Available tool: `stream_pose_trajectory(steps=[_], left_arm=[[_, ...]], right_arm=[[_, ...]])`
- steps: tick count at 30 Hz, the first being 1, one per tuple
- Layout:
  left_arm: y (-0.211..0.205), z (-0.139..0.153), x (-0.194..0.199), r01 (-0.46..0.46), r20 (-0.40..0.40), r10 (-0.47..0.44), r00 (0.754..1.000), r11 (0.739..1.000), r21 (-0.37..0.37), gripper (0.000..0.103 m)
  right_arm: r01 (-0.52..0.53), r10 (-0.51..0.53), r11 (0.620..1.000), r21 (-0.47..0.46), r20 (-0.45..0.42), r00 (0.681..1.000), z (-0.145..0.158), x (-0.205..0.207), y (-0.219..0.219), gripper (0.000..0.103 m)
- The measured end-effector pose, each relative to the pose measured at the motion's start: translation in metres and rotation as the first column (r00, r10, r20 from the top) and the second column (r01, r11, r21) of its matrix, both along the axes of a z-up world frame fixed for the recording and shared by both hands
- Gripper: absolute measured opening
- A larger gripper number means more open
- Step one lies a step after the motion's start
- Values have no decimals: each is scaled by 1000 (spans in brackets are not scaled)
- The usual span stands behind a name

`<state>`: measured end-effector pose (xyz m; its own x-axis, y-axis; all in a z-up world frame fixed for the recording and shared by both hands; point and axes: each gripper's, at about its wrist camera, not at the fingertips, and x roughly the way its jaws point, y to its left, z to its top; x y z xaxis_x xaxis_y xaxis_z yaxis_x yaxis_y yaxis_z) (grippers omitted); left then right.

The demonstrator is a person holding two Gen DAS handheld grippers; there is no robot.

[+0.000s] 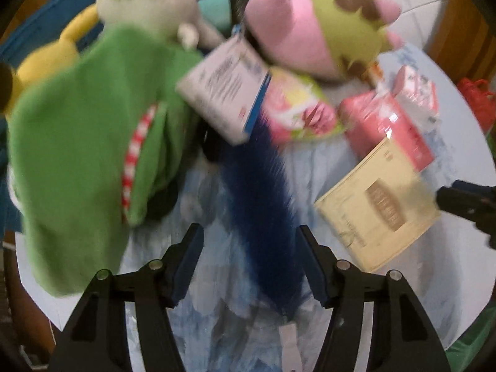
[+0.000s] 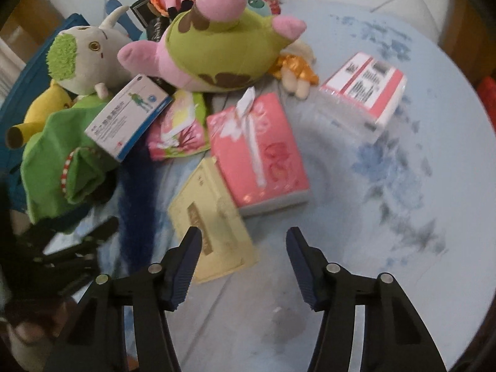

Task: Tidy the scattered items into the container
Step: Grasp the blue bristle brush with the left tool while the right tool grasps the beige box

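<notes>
My left gripper [image 1: 249, 235] is open, its jaws on either side of a dark blue furry strip [image 1: 263, 204] lying on the table. A green plush [image 1: 90, 155] lies to its left, a white-blue box [image 1: 223, 90] beyond. My right gripper [image 2: 243, 237] is open and empty, just above a cream box [image 2: 214, 220]. A pink tissue pack [image 2: 257, 152] lies beyond it, and a red-white wrapped pack [image 2: 362, 90] to the far right. A blue container [image 2: 18, 93] sits at the far left behind the toys. The left gripper shows in the right wrist view [image 2: 77, 245].
A pink-and-green plush [image 2: 223, 46], a white-green horned plush [image 2: 83, 59], a yellow plush [image 2: 43, 111] and a pink-green pouch [image 2: 179, 127] are heaped at the back left. The round table [image 2: 403, 248] has a pale blue flowered cloth. A small doll [image 2: 294, 71] lies beside the plush.
</notes>
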<state>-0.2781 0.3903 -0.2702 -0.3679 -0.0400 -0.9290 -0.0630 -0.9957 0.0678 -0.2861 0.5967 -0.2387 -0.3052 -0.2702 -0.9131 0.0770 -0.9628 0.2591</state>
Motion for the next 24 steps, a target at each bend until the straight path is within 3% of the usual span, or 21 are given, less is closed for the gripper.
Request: stream_pose_trajectory(steps=[3,14,17,24], left_arm=[[-2,-14,2,-11,25,11,1000,1000,5,53],[-3,-47,-6,-46,67,43,997,998,40,53],[-3,-48,-8,-52,57,49,997,998,44,53],[1,-47,-18,-54,29,53,998,998,39,50]], right_arm=[[-9,10,1000,-26,11,1000,-9,4,-5,57],[-12,16,998,-67,65,998,-40,-2,-15,57],[-21,25,998,-64,73,997,-45,-3,-19,43],[-25,30,996,-80,60,998,-46,-7,-20,42]])
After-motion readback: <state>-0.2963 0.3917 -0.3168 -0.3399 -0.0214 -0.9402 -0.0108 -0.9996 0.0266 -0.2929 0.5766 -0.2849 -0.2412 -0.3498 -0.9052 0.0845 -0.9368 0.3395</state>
